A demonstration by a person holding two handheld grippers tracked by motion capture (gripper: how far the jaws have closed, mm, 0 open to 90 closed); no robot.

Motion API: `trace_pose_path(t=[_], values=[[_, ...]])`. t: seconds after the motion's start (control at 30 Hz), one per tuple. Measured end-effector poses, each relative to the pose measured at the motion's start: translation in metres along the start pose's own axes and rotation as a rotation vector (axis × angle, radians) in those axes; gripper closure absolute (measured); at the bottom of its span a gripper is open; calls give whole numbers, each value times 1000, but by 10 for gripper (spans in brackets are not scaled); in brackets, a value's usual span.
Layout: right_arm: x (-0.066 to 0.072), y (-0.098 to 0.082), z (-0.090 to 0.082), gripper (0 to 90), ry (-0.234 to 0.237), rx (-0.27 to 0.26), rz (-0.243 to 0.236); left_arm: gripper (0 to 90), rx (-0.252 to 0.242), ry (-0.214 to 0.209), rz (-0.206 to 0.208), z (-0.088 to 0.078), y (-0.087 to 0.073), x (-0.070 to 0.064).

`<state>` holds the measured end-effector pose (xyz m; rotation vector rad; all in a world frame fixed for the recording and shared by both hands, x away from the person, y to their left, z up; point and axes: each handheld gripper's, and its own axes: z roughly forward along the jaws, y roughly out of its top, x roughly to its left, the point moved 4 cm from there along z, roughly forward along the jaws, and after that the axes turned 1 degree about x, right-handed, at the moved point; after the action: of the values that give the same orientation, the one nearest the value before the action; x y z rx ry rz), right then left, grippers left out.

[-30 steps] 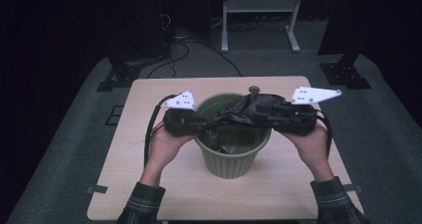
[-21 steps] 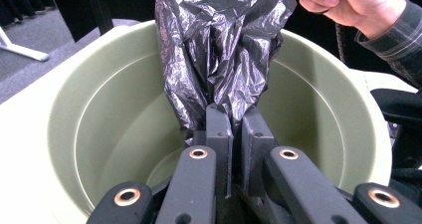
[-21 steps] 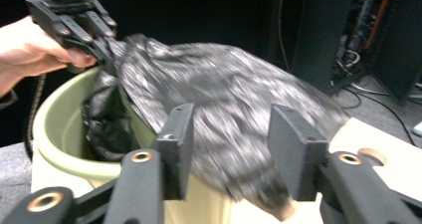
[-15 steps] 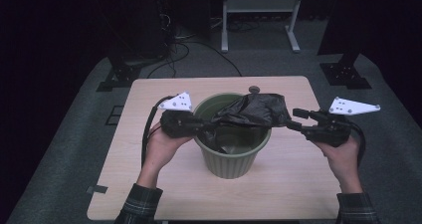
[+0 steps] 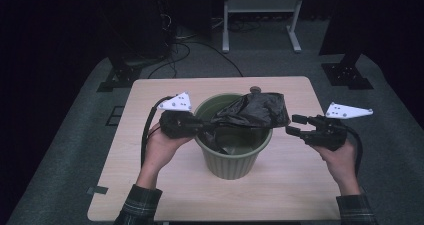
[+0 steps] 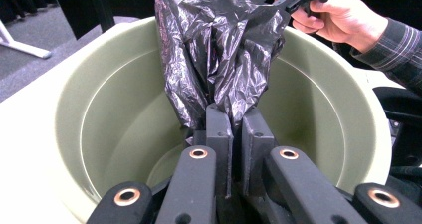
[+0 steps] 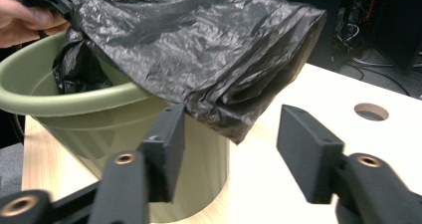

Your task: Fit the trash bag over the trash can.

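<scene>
An olive-green round bin (image 5: 233,157) stands mid-table. A crumpled black plastic bag (image 5: 252,111) stretches across its mouth, with its right end draped over the far right rim. My left gripper (image 5: 206,126) is at the bin's left rim, shut on the bag's (image 6: 219,50) gathered end just above the opening (image 6: 64,99). My right gripper (image 5: 294,125) hovers to the right of the bin, open. Its jaws let go wide and have just been closing a little. The bag's loose end (image 7: 189,40) hangs just ahead of its pads (image 7: 166,134), untouched by them.
The light wooden table (image 5: 150,180) has a round cable hole (image 5: 255,89) behind the bin. Beyond the edges the grey floor carries black stand bases (image 5: 347,75), cables (image 5: 175,47) and a white rack (image 5: 260,7) at the back.
My right gripper let go of the bag and moved right and down, away from the bin. The bag's right end dropped onto the rim. The left gripper kept still.
</scene>
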<state>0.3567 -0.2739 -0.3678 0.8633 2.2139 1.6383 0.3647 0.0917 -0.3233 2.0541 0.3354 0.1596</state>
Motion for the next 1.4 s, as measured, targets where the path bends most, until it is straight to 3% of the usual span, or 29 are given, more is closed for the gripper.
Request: trace_pose_path(t=[0.33,0.57,0.63,0.7,0.87,0.97,1.07,1.27,1.4], values=[[3,-1,4,894,37,27,-13,844,10,-10,0,3,0,-1],[12,20,2,900,85,-55,-23,802,28,-2,5,9,2,-1],[16,29,3,900,94,-68,-38,668,35,33,12,9,4,-1],[21,37,5,900,101,-78,-54,580,37,39,19,8,6,-2],[32,49,8,900,103,-73,-99,333,-2,88,42,-4,14,-4],[35,49,9,900,110,-64,-109,301,-33,104,59,-12,25,-3],[36,47,11,900,111,-58,-110,304,-35,104,79,-8,37,-1],[35,45,11,900,113,-55,-109,334,-32,88,130,14,65,4],[34,45,10,900,113,-56,-110,400,-32,52,148,31,80,7]])
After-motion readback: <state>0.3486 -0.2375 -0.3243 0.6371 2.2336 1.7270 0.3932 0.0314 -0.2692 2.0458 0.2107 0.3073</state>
